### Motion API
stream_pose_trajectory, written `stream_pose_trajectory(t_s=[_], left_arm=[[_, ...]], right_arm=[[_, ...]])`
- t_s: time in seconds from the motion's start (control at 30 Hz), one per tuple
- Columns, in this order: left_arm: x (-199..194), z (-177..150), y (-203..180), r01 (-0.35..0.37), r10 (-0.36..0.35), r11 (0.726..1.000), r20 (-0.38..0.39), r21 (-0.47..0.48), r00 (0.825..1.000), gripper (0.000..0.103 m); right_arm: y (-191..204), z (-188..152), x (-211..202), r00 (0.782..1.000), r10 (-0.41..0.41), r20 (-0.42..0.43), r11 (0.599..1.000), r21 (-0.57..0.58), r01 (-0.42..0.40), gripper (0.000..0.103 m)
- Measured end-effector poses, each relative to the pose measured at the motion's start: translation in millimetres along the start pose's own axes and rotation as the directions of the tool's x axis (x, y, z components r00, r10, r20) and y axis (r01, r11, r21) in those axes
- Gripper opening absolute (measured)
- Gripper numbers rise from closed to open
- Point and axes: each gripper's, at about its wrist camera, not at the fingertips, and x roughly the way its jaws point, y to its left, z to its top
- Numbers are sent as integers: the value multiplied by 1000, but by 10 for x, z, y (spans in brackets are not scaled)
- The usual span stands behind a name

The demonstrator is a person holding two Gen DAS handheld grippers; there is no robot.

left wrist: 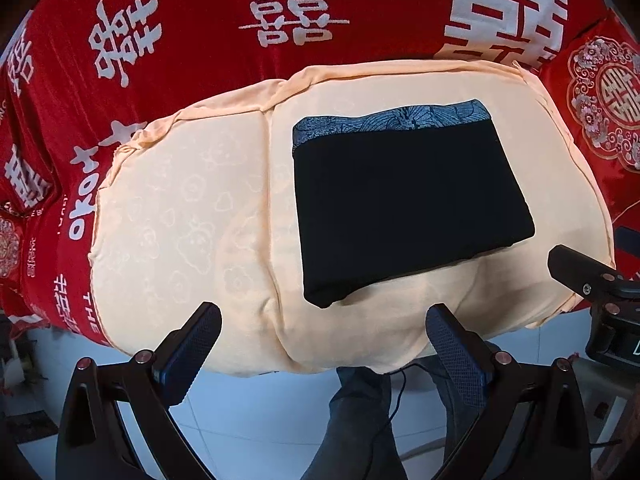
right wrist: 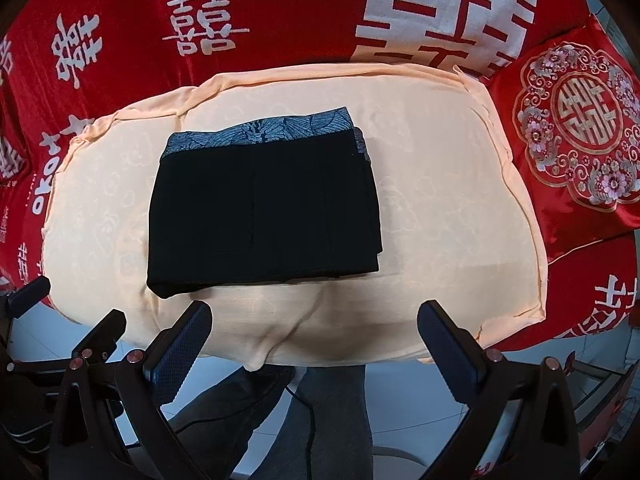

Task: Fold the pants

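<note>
The black pants lie folded into a compact rectangle on a peach cloth, with a grey patterned waistband along the far edge. They also show in the right wrist view. My left gripper is open and empty, held back over the cloth's near edge, apart from the pants. My right gripper is open and empty, also at the near edge, short of the pants. The right gripper's finger shows at the right of the left wrist view.
The peach cloth lies on a red bedspread with white characters. A red embroidered cushion sits at the right. The person's legs and a black cable hang over a white tiled floor below.
</note>
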Motion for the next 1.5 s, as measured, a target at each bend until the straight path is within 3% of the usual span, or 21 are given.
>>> stream_pose_trajectory(t_s=[1.5], left_arm=[[6,45,-64,-5,5,1000,1,8,1000,103]], right_arm=[[58,48,17,1000,-1,-16,1000,-16,0,102]])
